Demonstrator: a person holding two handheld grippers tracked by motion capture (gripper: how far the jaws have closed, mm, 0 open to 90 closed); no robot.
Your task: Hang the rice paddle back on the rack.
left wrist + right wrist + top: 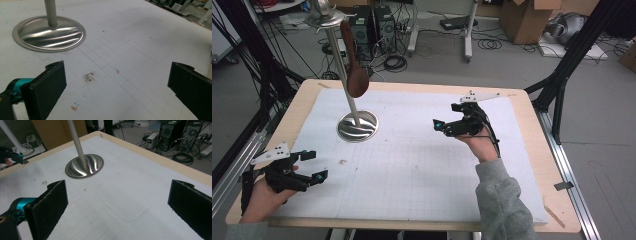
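No writing can be read anywhere. In the high view, a metal stand (357,125) sits at the upper left of a white gridded mat (412,165) on the tabletop (532,120), its pole leaning toward the upper left. A brown wooden spoon (354,62) hangs from the stand's top, long axis near vertical, bowl downward. The left hand-held gripper (312,165) lies at lower left, the right hand-held gripper (439,125) right of centre, both well apart from the stand, jaws spread wide and empty.
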